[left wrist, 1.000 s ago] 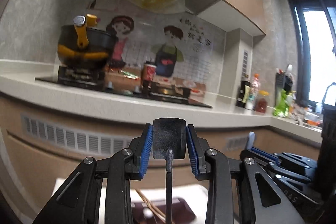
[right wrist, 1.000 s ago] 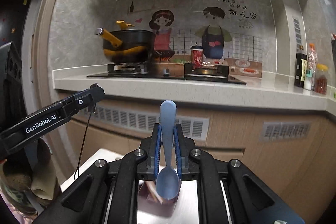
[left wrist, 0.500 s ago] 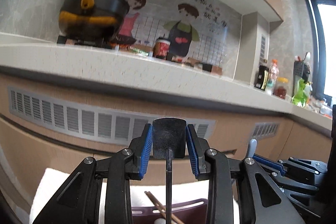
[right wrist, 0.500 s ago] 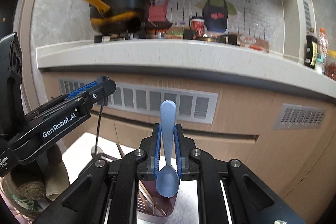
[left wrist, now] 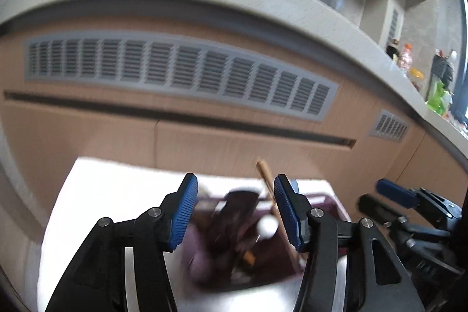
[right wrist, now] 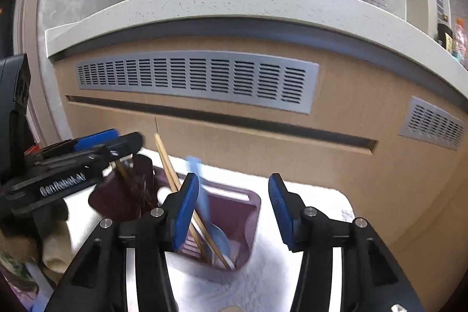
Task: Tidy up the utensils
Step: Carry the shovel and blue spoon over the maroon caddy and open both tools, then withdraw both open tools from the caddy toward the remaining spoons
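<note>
And there they go: we've got both sets of jaws just sprung apart, nothing pinched in either. Our left gripper [left wrist: 235, 212] hangs over the purple holder [right wrist: 248, 212], and the dark spatula [left wrist: 234, 220], blurred, is dropping blade-up into it, clear of both pads. Our right gripper [right wrist: 234, 208] has let go too; the blue spoon [right wrist: 204, 201] now leans in the holder, bowl down, handle tilted up just beside the left pad. The wooden chopsticks [right wrist: 175, 180] stand in there as well, slanting toward the cabinet. The holder sits on the white cloth [right wrist: 307, 209], below and just ahead of both grippers, so each utensil's long axis runs up toward us. We'd say both are equally near; the next move looks like a straight lift clear, minding that spoon handle.
</note>
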Demonstrator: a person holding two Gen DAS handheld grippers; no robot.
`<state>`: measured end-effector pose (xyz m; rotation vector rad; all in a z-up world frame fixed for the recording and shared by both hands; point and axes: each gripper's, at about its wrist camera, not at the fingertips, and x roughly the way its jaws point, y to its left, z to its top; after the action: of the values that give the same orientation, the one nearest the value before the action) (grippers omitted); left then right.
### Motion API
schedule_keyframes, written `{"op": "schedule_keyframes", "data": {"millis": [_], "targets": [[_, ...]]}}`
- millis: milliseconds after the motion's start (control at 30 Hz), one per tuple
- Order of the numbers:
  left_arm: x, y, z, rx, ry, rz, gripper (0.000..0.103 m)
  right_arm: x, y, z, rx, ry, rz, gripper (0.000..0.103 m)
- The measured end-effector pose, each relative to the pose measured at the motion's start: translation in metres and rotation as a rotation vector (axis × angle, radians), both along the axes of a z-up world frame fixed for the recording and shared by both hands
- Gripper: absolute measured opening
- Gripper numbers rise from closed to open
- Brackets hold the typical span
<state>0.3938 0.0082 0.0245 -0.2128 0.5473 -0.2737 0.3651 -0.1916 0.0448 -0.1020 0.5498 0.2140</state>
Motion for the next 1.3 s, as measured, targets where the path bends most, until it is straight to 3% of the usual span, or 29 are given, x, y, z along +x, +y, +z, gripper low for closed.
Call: {"op": "schedule_keyframes", "data": {"millis": [133, 367, 500, 767, 900, 1000, 1133, 1300], "targets": [[-0.029, 0.013, -0.014, 0.027, 0.082, 0.022, 0.059, -0.024, -0.014, -0.010, 0.003, 0.034, -0.032, 0.063], [-0.088, 0.015, -0.046, 0.083, 0.208, 0.000, 0.067, -0.064, -0.015, -0.047, -0.005, 0.131, -0.040, 0.069], [-0.125, 0.012, -0.066, 0.099, 0.265, -0.042, 0.068, -0.087, -0.004, -0.061, -0.044, 0.166, -0.014, 0.080], [-0.197, 0.012, -0.086, 0.141, 0.322, -0.117, 0.073, -0.130, 0.011, -0.080, -0.107, 0.196, 0.015, 0.091], [-0.229, 0.001, -0.093, 0.243, 0.285, -0.178, 0.073, -0.142, 0.008, -0.092, -0.118, 0.217, -0.007, 0.091], [-0.241, -0.007, -0.099, 0.300, 0.285, -0.221, 0.063, -0.151, 0.002, -0.095, -0.121, 0.220, -0.018, 0.091], [-0.234, -0.011, -0.102, 0.303, 0.310, -0.227, 0.051, -0.163, -0.006, -0.095, -0.126, 0.212, -0.035, 0.095], [-0.223, -0.019, -0.104, 0.321, 0.331, -0.219, 0.044, -0.166, -0.020, -0.105, -0.097, 0.238, -0.066, 0.096]]}}
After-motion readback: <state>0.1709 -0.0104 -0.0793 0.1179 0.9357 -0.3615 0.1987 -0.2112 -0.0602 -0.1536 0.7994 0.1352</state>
